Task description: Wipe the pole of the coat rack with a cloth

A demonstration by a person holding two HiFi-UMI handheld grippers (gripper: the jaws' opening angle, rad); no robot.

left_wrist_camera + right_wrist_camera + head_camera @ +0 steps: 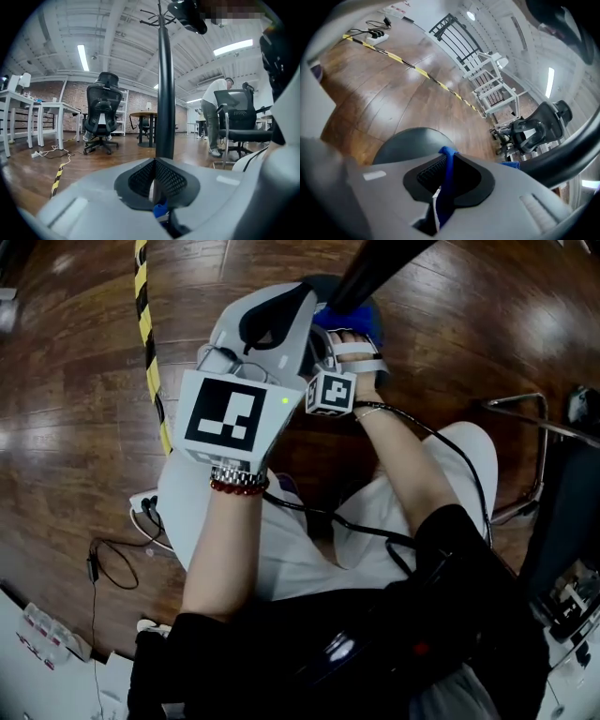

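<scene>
Within the clamped left tool point(156, 174) the pole point(164, 93) stands upright; the right tool point(443, 161) pinches the cloth point(446, 190).

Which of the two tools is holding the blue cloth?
The right tool: the blue cloth is pinched between its jaws. The left tool only has the black pole rising just beyond its jaws.

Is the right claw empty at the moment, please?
No, the cloth is pinched between the jaws of the right claw.
</scene>
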